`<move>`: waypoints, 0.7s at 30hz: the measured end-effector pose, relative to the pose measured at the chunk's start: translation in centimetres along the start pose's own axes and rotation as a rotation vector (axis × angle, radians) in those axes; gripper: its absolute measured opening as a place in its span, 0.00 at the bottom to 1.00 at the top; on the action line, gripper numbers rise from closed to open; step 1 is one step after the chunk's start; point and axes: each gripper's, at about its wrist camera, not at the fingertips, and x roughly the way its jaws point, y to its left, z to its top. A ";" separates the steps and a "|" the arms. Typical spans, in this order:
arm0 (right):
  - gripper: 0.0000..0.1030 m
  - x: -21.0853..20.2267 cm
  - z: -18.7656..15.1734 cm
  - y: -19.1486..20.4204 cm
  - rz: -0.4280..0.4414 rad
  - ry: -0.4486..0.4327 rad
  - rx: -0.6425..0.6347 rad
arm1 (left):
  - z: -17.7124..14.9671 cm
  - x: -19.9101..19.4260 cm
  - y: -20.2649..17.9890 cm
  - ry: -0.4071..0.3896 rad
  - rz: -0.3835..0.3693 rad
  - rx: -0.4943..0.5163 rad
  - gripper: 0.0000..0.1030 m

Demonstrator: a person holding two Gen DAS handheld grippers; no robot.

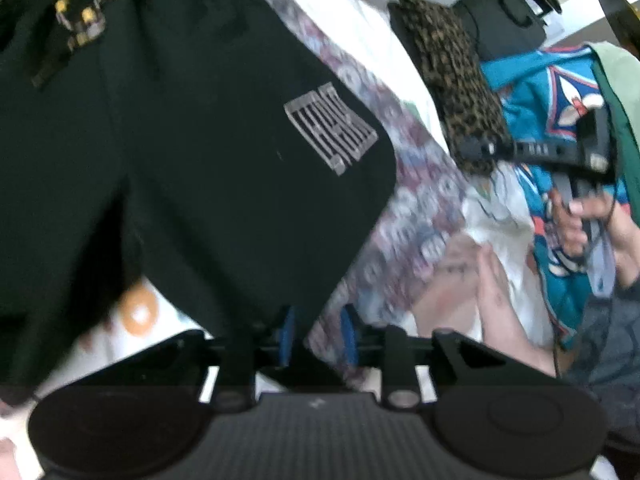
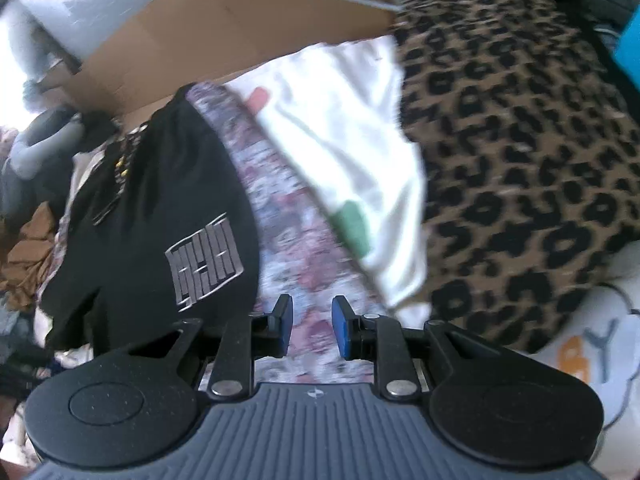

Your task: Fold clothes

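Black shorts [image 1: 180,152] with a grey striped logo lie spread on a floral bedspread [image 1: 416,208]. In the left wrist view they fill the left and centre. My left gripper [image 1: 318,336] is open just past the hem of the nearer leg, its left pad against the fabric edge. In the right wrist view the shorts [image 2: 168,216] lie to the left. My right gripper [image 2: 312,330] is open and empty over the floral bedspread [image 2: 288,216], to the right of the shorts. The right gripper also shows in the left wrist view [image 1: 476,148], held by a hand.
A leopard-print garment [image 2: 520,140] and a white garment [image 2: 344,152] lie to the right of the shorts. A teal printed garment [image 1: 552,120] lies at far right. A cardboard box [image 2: 224,32] stands behind. More clothes are piled at the left [image 2: 32,248].
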 end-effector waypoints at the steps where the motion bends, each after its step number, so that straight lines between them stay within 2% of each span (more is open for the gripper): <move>1: 0.28 0.2 -0.1 0.5 0.007 0.001 -0.007 | 0.4 -0.4 0.2 -0.019 0.015 -0.006 0.28; 4: 0.30 0.6 -0.3 2.0 0.028 -0.004 -0.028 | 1.1 -2.0 1.4 -0.084 0.056 -0.063 0.31; 7: 0.36 0.5 -0.2 3.4 0.051 -0.025 -0.052 | 1.1 -3.5 3.2 -0.146 0.072 -0.139 0.33; 16: 0.37 1.2 1.0 7.8 0.119 -0.056 -0.104 | 0.0 -8.4 7.5 -0.287 0.210 -0.206 0.36; 21: 0.40 3.2 0.9 10.2 0.116 -0.026 -0.145 | -0.9 -9.3 9.7 -0.295 0.261 -0.257 0.38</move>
